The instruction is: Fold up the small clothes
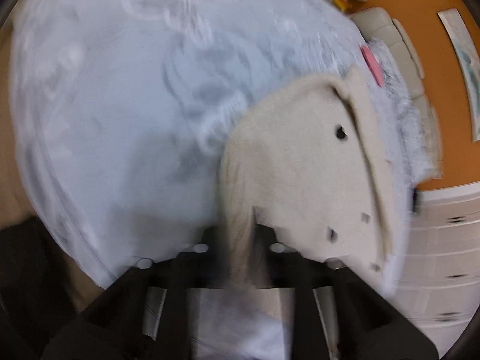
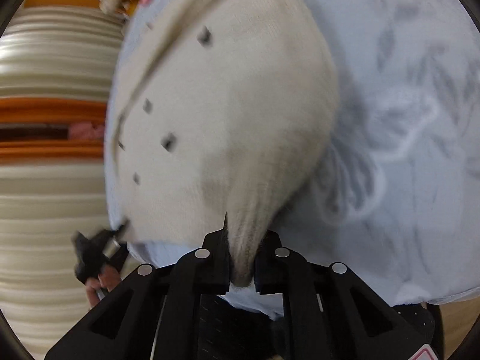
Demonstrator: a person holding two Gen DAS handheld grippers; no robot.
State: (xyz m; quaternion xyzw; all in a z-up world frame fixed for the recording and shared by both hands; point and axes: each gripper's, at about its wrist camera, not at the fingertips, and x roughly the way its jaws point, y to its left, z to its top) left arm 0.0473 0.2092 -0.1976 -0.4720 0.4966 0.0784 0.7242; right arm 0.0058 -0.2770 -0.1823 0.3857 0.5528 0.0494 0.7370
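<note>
Both grippers, left point(image 1: 237, 240) & right point(image 2: 242, 252), are clamped on edge of cream garment point(image 2: 228, 114), prob. to lift it for a fold. Garment lies on the pale blue bedcover point(image 1: 120, 105), stretching to approx. 1 o'clock in left view, 11 o'clock in right view.

One cream garment point(image 1: 300, 156); one pale blue bedspread point(image 1: 120, 105); two tools, left point(image 1: 237, 240), right point(image 2: 242, 258).

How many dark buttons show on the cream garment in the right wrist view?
4 on the cream garment, beside its left placket: top, then, lowest. Blur or folds may hide others.
</note>
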